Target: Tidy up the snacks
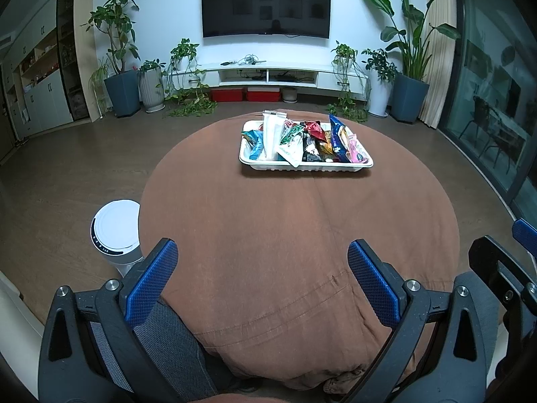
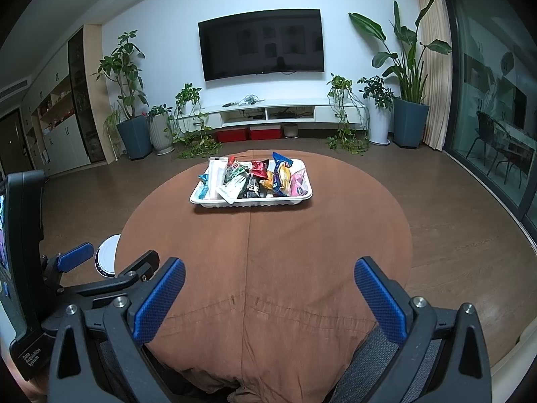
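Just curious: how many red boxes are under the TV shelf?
2: one red box on the floor under the shelf, the other right beside it. None seem hidden.

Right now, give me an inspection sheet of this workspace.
Surface: round table under a brown cloth, creased, seam down the middle.
Job's things: snack packets piled in a white tray at the far side.
Clutter: nothing seen on the cloth besides the tray.
Grippers: left tool and right tool both open, empty, over the near edge.
Cables: loose cords on the TV console.
Surroundings: white cylindrical appliance on the floor left of the table; wall TV; potted plants; glass door on the right.
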